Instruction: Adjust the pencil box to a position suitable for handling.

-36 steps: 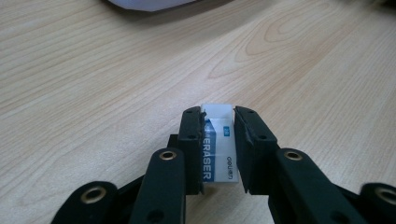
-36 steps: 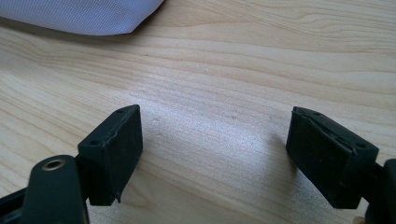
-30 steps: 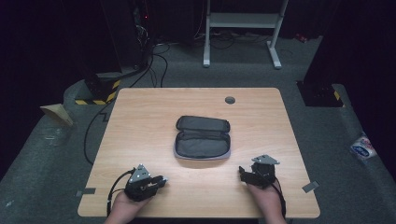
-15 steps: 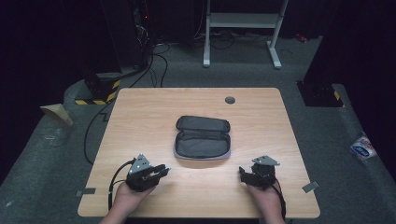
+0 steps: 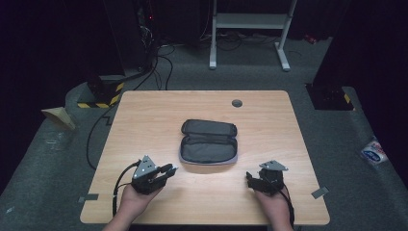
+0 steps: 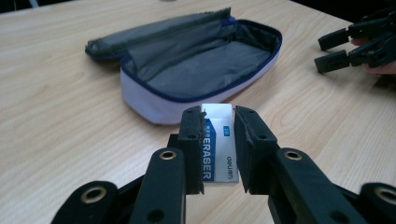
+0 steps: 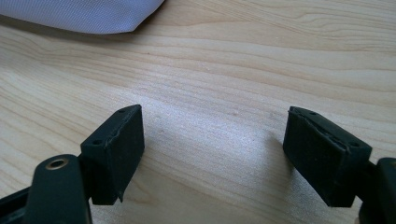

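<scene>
Near the pencil case (image 5: 209, 142), left tongs (image 5: 168, 170) gripping eraser (image 6: 218, 142) rose; right tongs (image 5: 249, 178) open.

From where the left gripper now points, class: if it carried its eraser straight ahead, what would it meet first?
Most likely the open pencil case. The left gripper, shut on the eraser, aims at the case's near pale wall, with bare table between. Height is hard to judge, so it may clear the rim.

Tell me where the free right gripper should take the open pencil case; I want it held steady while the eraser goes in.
Probably the case's near long wall, at the end toward the right gripper, coming from above with one jaw inside. That wall stands upright and thin, with the lid folded back away from it. The jaws stand open and empty. This leaves the mouth free for the left gripper, shut on the eraser.
</scene>
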